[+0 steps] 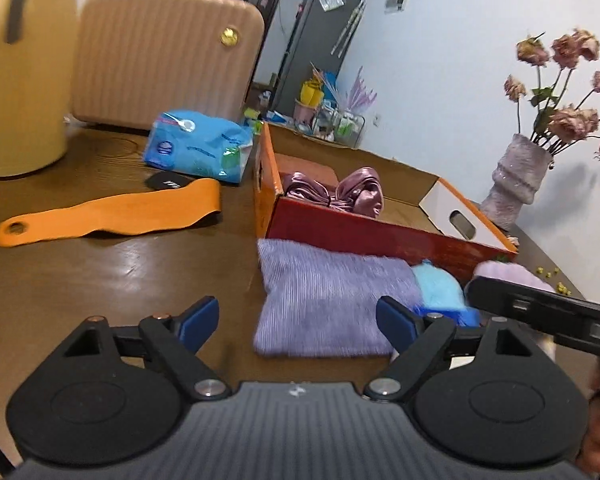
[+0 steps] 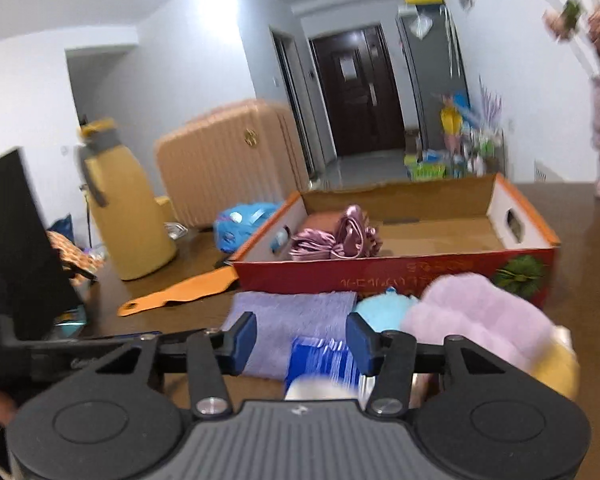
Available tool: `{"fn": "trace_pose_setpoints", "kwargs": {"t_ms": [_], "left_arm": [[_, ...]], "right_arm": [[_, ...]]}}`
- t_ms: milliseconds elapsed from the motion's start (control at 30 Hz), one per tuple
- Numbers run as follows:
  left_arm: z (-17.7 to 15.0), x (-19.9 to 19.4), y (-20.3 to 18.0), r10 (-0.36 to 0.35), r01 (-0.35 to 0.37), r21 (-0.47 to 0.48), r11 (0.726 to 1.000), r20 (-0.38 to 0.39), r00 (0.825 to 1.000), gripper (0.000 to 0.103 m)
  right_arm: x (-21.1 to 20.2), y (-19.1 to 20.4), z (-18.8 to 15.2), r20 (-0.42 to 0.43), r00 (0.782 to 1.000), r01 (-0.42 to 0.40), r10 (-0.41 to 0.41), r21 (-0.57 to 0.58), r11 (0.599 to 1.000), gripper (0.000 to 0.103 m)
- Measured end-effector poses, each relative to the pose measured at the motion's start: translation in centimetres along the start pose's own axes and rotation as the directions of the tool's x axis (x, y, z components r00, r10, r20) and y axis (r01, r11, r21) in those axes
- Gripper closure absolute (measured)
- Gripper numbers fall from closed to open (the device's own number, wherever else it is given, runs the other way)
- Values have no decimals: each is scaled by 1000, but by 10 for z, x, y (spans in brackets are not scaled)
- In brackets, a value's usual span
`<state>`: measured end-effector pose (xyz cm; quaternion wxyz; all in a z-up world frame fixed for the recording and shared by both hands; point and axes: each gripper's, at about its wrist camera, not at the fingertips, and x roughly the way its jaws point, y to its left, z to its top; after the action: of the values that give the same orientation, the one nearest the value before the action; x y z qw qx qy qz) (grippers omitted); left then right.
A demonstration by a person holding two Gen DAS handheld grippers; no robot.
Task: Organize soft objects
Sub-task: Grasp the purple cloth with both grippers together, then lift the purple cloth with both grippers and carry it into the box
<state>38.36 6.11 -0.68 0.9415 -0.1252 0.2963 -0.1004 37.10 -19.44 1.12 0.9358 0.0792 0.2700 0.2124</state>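
Note:
A red cardboard box (image 1: 364,236) (image 2: 380,274) stands open on the wooden table, with a pink satin bundle (image 1: 340,192) (image 2: 336,236) inside at its left end. In front of the box lie a folded purple cloth (image 1: 324,300) (image 2: 292,320), a light blue plush (image 1: 436,284) (image 2: 384,310), a pale pink fluffy item (image 1: 508,274) (image 2: 476,312) and a blue striped item (image 2: 324,360). My left gripper (image 1: 298,322) is open and empty, low over the purple cloth. My right gripper (image 2: 300,338) is open and empty above the blue striped item.
An orange strap (image 1: 112,212) (image 2: 184,290), a blue tissue pack (image 1: 200,148) (image 2: 240,224), a yellow jug (image 1: 20,72) (image 2: 128,208) and a pink suitcase (image 1: 164,52) (image 2: 224,160) stand left of the box. A vase of dried flowers (image 1: 516,176) stands at the right.

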Motion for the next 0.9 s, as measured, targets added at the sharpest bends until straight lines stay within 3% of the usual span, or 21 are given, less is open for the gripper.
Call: {"fn": "trace_pose_setpoints", "kwargs": {"t_ms": [100,133,200,233,267,333,433,467,633,800,900], "left_arm": [[6,31,8,-40,38,-30,999,-52,998,26],[4,39,11,-60,57,-39,998,-73,996,44],[1,45,15,-96,92,-56,994,-93,991,64],[1,44,14,-98,94,-50,994,-104,990,86],[1,43,15,-110,105,-52,993,-103,989,89],[1,40,17,-105,99,-63,993,-102,989,91],[2,36,18,-98,92,-63,994,-95,991,95],[3,33,18,-97,91,-65,994,-92,991,96],[14,-7,1,-73,72,23,997,49,996,96],[28,-74,-37,-106,79,140,987,201,974,96],[19,-107,-53,-132,98,146,984,240,962,96]], "right_arm": [[51,-9,11,-83,997,7,-6,12,1000,54],[64,-11,12,-106,994,6,-3,20,1000,54],[82,-14,8,-119,993,-5,8,23,1000,56],[87,-11,5,-111,994,-10,10,-1,1000,56],[91,-8,4,-116,993,-16,13,-25,1000,56],[99,0,1,-147,989,-33,24,-59,998,63],[102,1,0,-169,982,-89,78,-58,994,95],[100,1,-1,-157,984,-92,82,-58,994,98],[63,19,10,30,995,-93,98,-130,987,98],[3,38,24,218,965,-101,143,-191,976,98],[-29,43,27,259,954,-99,150,-198,975,98]]}}
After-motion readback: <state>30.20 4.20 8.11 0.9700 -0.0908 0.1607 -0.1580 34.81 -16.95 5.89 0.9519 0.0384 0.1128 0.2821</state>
